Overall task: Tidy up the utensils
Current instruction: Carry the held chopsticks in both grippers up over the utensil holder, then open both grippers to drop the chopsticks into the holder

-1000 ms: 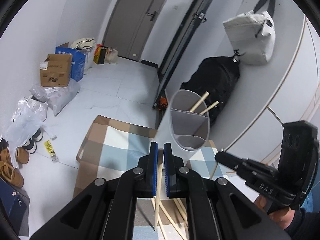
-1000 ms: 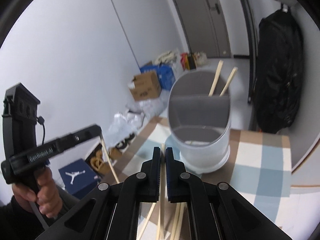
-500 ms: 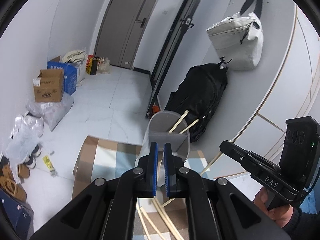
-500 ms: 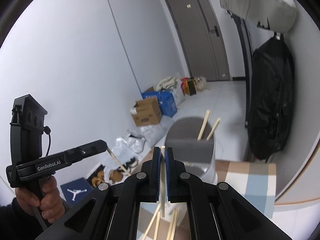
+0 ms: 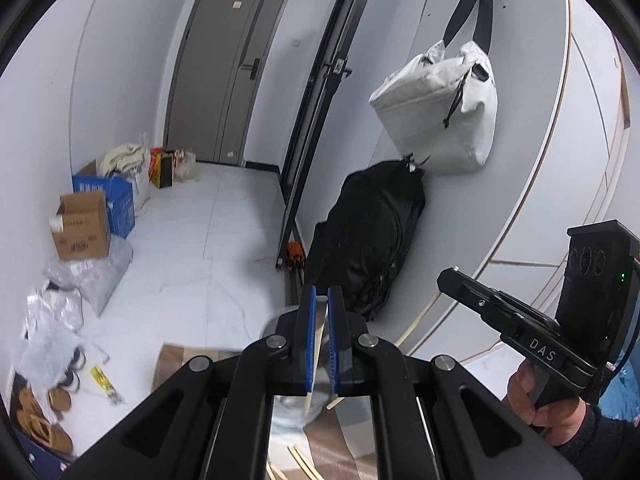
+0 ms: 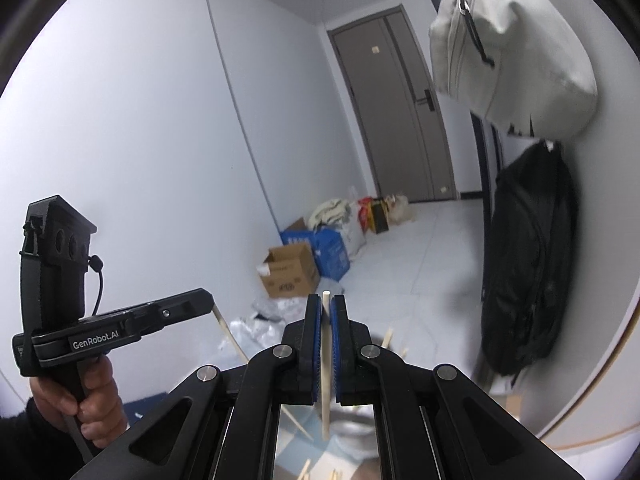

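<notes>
Left wrist view: your left gripper (image 5: pixel 319 342) is clamped on one wooden chopstick (image 5: pixel 316 354), carried above the grey utensil holder (image 5: pixel 269 326), which is almost hidden behind the jaws; more loose chopsticks (image 5: pixel 302 462) lie below on the checked cloth (image 5: pixel 170 362); your right gripper (image 5: pixel 448 280) at the right also pinches a stick. Right wrist view: your right gripper (image 6: pixel 326 344) is closed on its own chopstick (image 6: pixel 326 360), held roughly upright; your left gripper (image 6: pixel 204 300) at the left holds its stick slanting down; two stick tips (image 6: pixel 387 338) already standing in the holder show behind the jaw. Step judged: transport to holder; next, lower each stick tip-first into a compartment, then release. Room: pale tiled floor (image 5: pixel 192 240), grey door (image 5: pixel 228 68), cardboard box (image 5: pixel 82 228), black backpack (image 5: pixel 368 236), white bag (image 5: pixel 440 108) hung on the wall
</notes>
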The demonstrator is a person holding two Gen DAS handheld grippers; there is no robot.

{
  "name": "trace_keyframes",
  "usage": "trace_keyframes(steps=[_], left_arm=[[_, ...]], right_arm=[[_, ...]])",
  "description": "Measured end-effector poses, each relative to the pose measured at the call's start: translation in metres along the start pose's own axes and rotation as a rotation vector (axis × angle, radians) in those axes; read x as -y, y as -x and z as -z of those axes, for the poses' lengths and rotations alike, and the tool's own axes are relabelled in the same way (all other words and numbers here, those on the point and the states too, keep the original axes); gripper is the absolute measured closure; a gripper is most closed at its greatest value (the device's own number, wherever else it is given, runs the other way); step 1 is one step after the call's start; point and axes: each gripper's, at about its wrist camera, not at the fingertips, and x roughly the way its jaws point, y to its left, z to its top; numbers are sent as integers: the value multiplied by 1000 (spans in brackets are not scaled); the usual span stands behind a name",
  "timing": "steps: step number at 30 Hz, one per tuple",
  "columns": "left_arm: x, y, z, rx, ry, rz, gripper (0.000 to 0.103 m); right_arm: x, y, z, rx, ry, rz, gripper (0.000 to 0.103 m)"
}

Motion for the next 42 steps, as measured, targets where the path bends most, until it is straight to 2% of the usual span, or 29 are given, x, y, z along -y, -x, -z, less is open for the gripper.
trace_keyframes(steps=[8, 15, 20, 25, 33, 35, 42], left_arm=[[5, -13, -38, 21, -79, -22, 101], [-2, -40, -47, 2, -82, -34, 101], [-10, -59, -43, -26, -90, -45, 101], [-19, -73, -41, -56, -84, -45, 101], [-24, -93, -34, -105, -71, -26, 101], [-26, -95, -32, -118, -59, 7, 101], [-27, -106, -25, -145, -85, 4, 101]], right_arm=[[8, -18, -41, 31, 4, 17, 99], [15, -42, -55, 45, 18, 32, 99], [16, -63, -49, 28, 59, 59, 99], [25, -82, -39, -5, 47, 50, 99], [36, -108, -23, -49, 35, 37, 99], [38, -112, -18, -58, 36, 37, 99], [40, -126, -4, -97, 48, 35, 99]])
